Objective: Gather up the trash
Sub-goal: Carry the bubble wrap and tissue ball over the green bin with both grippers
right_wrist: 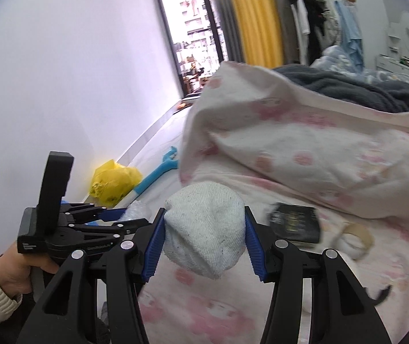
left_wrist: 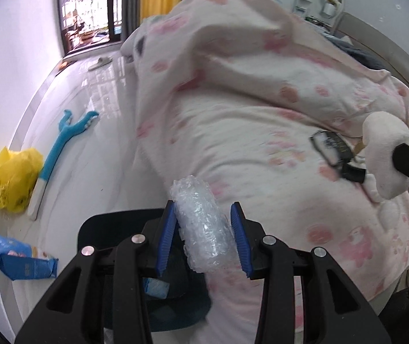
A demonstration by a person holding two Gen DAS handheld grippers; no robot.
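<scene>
On floor, blue packet (left_wrist: 15, 258), print unreadable

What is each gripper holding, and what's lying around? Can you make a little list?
left gripper: shut on bubble wrap
right gripper: shut on white sock
under them: pink-patterned blanket on a bed
on blanket: black packet
on floor by wall: yellow plastic bag, blue long-handled tool, blue package
</scene>
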